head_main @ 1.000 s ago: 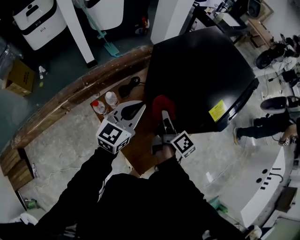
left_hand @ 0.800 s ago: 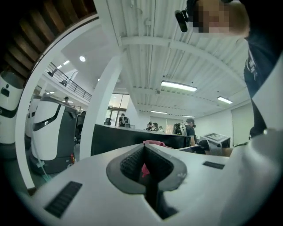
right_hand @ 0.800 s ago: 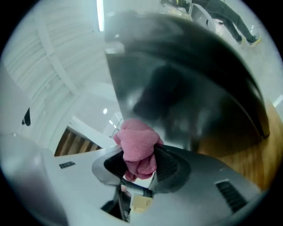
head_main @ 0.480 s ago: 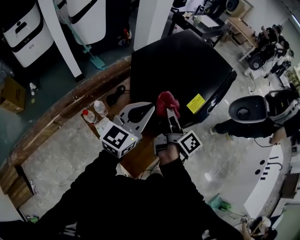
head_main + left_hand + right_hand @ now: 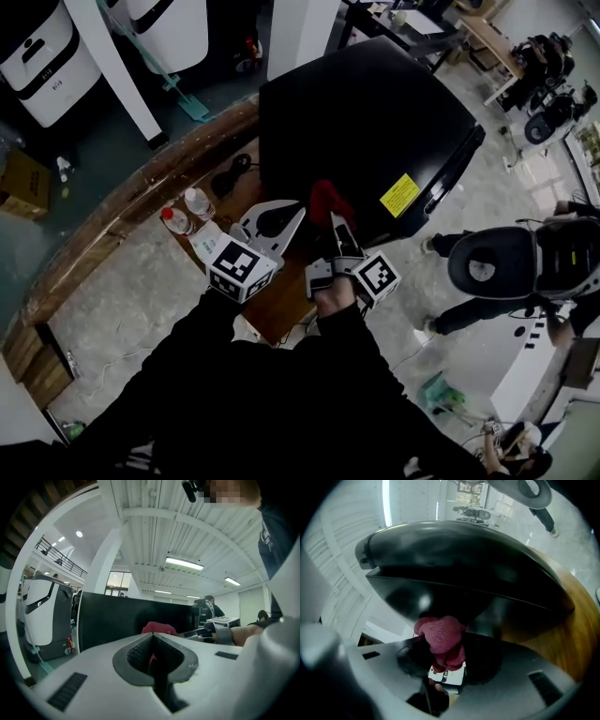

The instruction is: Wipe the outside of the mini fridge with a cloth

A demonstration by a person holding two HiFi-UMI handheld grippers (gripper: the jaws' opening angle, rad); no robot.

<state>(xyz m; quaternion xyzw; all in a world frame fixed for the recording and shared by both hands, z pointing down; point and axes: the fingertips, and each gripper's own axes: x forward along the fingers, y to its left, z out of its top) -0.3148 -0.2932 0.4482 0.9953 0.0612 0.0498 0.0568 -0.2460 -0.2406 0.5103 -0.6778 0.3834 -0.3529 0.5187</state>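
Wood of the table [image 5: 281,305] lies under both tools: at the left our left gripper [image 5: 292,216] hangs with jaws pressed together on nothing, and beside it our right gripper [image 5: 334,230] is clamped on the red cloth [image 5: 323,200], at the near side of the black mini fridge [image 5: 366,112]. We judge the cloth soft and light, best kept bunched in the pinch, against a stiff, glossy, likely slippery panel. Rightward, a chair [image 5: 487,267] stands on the grey floor [image 5: 441,347] of a cluttered room.
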